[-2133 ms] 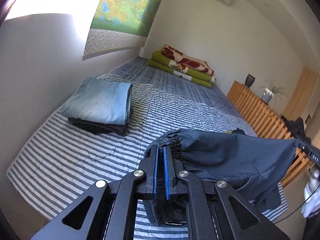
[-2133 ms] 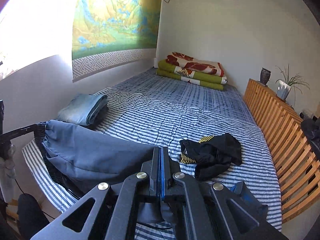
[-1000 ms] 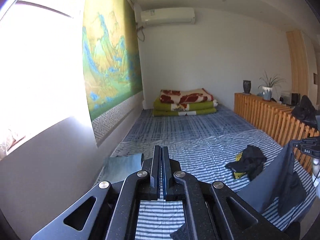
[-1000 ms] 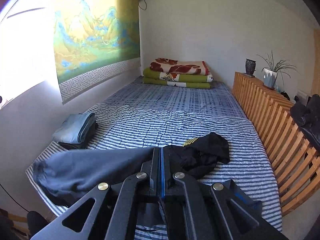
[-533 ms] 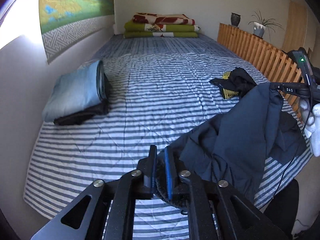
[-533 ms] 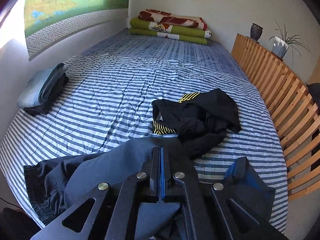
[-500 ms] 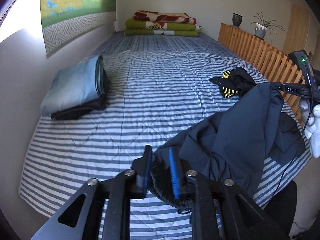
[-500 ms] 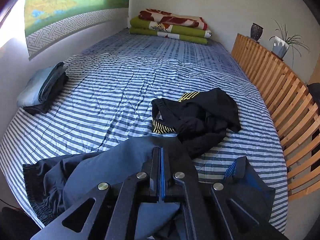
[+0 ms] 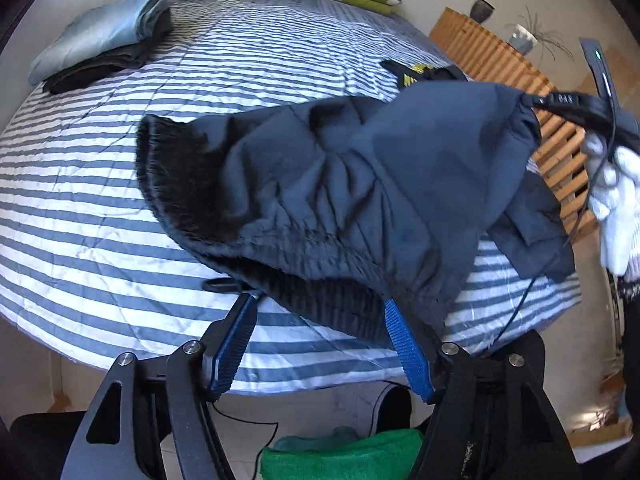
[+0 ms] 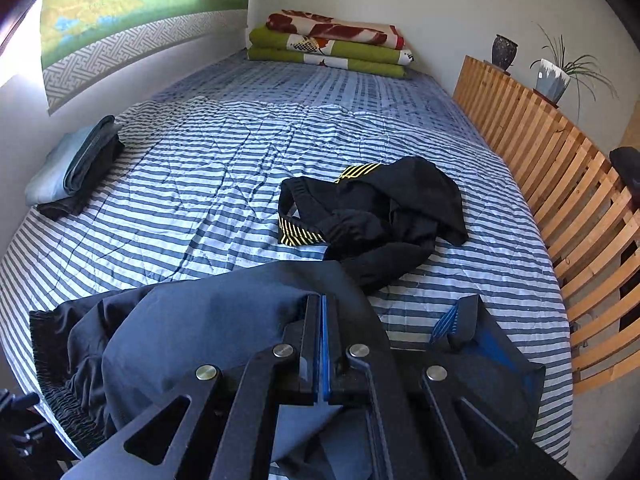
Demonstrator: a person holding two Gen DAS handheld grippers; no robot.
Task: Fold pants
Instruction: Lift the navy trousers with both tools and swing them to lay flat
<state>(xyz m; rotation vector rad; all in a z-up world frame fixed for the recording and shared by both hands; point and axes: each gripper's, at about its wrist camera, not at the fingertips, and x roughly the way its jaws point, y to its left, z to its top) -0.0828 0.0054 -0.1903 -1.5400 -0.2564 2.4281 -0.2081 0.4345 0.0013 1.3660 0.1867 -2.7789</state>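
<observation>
The navy pants [image 9: 360, 184] lie bunched over the near edge of the striped bed [image 9: 120, 200], their elastic waistband toward me. My left gripper [image 9: 319, 302] stands wide open just below that waistband; its right blue pad touches the fabric and grips nothing. At the right of the left wrist view, my right gripper [image 9: 560, 102], held by a white-gloved hand [image 9: 616, 200], lifts the other end of the pants. In the right wrist view that gripper [image 10: 322, 312] is shut on the navy pants [image 10: 200, 328].
Crumpled black pants with yellow stripes [image 10: 372, 208] lie mid-bed. A folded stack of light blue jeans on dark cloth [image 10: 76, 164] sits at the left edge. A wooden slatted rail [image 10: 560, 168] bounds the right side. Folded blankets [image 10: 328, 44] lie at the far end. A green cloth [image 9: 340, 456] is on the floor.
My left gripper has opened wide and let go of the waistband, which now rests on the bed's edge. The right gripper stays shut on the pants, held up at the right.
</observation>
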